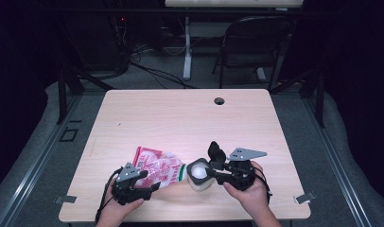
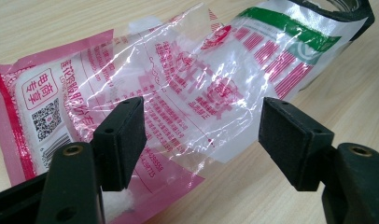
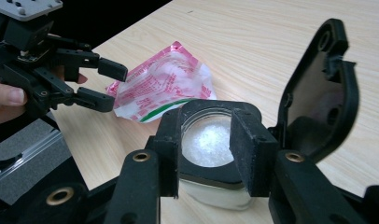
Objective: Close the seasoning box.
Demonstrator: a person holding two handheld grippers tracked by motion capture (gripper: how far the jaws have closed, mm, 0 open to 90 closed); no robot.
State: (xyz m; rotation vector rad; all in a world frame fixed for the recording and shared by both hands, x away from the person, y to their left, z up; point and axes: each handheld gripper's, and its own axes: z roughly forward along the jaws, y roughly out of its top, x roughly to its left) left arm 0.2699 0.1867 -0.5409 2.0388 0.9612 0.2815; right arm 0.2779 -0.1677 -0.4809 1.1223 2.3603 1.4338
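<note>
Two hand-held grippers work at the near edge of a light wooden table [image 1: 180,113]. Left gripper [image 1: 150,182]: its jaws stand apart on either side of a pink-and-clear plastic pouch [image 1: 157,168] printed with red text, a barcode and a QR code; in the left gripper view the pouch [image 2: 178,93] lies flat on the table just beyond the pads [image 2: 122,140], which do not press on it, so this gripper is open. The pouch's green-striped end points away from the left gripper toward a small jar [image 1: 199,174], against whose rim it rests. Right gripper [image 1: 216,169]: in the right gripper view its jaws stand against the black rim of the jar [image 3: 208,140], one on each side, but whether the pads [image 3: 248,154] press on it cannot be told. The jar stands upright directly ahead of the right gripper and holds white granules. Its black hinged lid [image 3: 323,88] is swung open and stands upright at the jar's side, to the right of the jaws in that view. Beyond the jar in the same view, the left gripper [image 3: 103,84] and the hand [image 3: 5,100] that holds it sit beside the pouch [image 3: 164,84].
</note>
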